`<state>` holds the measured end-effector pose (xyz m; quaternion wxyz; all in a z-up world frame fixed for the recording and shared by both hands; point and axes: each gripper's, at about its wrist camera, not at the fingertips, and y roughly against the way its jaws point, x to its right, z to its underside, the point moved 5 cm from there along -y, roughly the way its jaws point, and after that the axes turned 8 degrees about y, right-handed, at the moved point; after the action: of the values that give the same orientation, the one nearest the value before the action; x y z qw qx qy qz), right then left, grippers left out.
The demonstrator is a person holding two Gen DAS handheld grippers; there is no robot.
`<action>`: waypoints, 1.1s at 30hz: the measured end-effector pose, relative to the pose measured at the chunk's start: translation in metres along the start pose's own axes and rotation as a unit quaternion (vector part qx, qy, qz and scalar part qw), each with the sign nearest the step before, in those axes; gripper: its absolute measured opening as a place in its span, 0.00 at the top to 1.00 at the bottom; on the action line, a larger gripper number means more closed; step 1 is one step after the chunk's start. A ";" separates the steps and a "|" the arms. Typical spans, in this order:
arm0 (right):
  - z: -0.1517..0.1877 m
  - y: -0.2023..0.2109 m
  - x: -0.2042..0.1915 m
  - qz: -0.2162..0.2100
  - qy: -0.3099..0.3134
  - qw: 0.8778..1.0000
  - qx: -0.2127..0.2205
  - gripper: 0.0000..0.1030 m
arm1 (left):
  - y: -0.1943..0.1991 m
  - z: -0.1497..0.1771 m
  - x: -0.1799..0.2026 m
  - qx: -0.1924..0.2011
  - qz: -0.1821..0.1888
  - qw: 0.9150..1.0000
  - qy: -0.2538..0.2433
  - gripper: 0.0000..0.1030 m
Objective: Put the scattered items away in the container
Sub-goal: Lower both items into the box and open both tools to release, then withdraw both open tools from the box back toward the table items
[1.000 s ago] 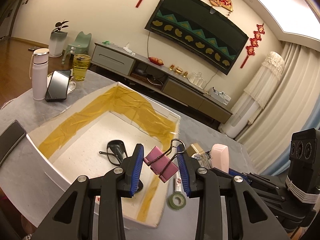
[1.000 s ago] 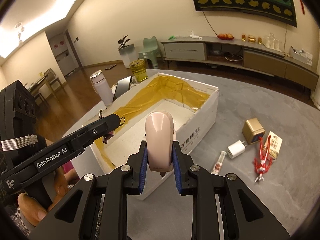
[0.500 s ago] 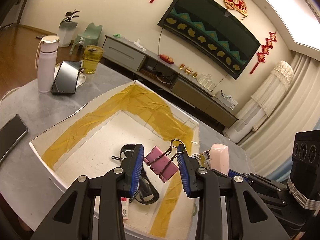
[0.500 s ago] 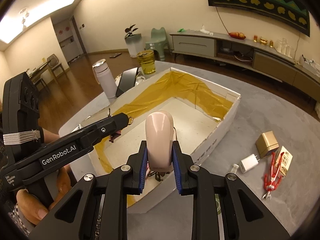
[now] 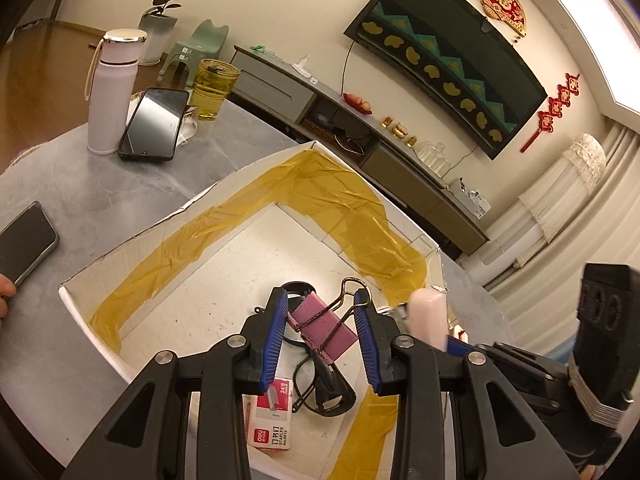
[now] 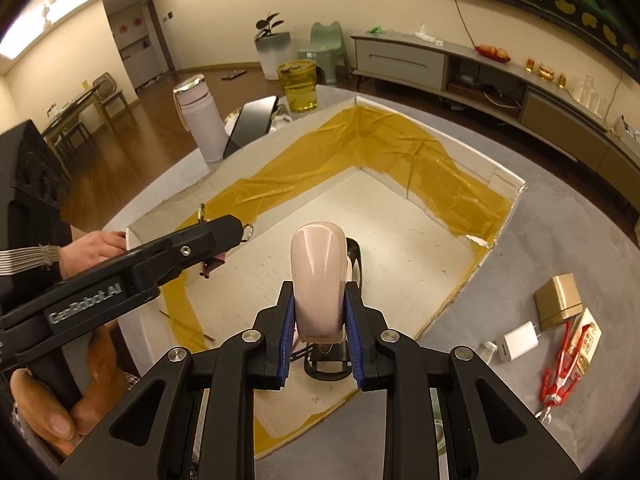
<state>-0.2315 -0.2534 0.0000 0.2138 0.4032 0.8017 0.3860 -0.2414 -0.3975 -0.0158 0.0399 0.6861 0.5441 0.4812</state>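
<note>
Tools both loaded, both poised over the open box. Left tool [image 5: 322, 334]: blue pads nipped on a pink binder clip [image 5: 324, 332], which sits tilted across the gap, wire handles up and toward the right finger. Right tool [image 6: 320, 312]: closed snug on a pale pink case [image 6: 318, 280], rounded end up, long axis running straight out along the fingers.

Directly below the left tool, on the box floor: black glasses [image 5: 324, 390] and a red-and-white staples packet [image 5: 268, 420]. Drop zone for the clip lies straight down; likely no sideways travel needed, only a release. Clip may land on the glasses.

Right tool sits over the near inside edge of the white box [image 6: 502, 174]; floor ahead of it is bare. Case probably wants lowering before letting go, given its upright length.

Box walls lined with yellow tape [image 6: 440, 168].

Farther right on the grey table [image 6: 580, 240], well apart from the box: gold cube [image 6: 558, 300], white charger [image 6: 518, 340], red scissors-like item [image 6: 560, 372] lying on a small carton. Right tool is the nearer one for these.
</note>
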 end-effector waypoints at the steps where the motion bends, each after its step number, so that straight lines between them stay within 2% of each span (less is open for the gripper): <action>1: 0.000 -0.005 0.001 0.000 0.002 1.000 -0.005 0.76 | -0.001 -0.001 0.000 -0.001 -0.002 1.000 -0.001 0.66; 8: -0.002 -0.028 0.010 0.013 0.013 0.999 -0.028 0.76 | -0.023 -0.001 0.003 -0.031 -0.026 0.999 -0.019 0.65; 21: -0.008 -0.039 0.026 0.048 0.012 0.998 -0.028 0.75 | -0.034 0.001 0.004 -0.034 -0.045 0.998 -0.042 0.64; 27: -0.006 -0.034 0.027 0.050 0.007 0.998 -0.022 0.75 | -0.033 0.001 0.006 -0.036 -0.027 0.998 -0.042 0.48; 33: -0.003 -0.024 0.027 0.044 -0.005 0.999 -0.011 0.74 | -0.031 0.002 0.006 -0.030 -0.026 0.998 -0.048 0.47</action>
<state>-0.2604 -0.2416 -0.0177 0.2049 0.4374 0.7780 0.4018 -0.2623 -0.3792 -0.0310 0.0988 0.6924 0.5448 0.4626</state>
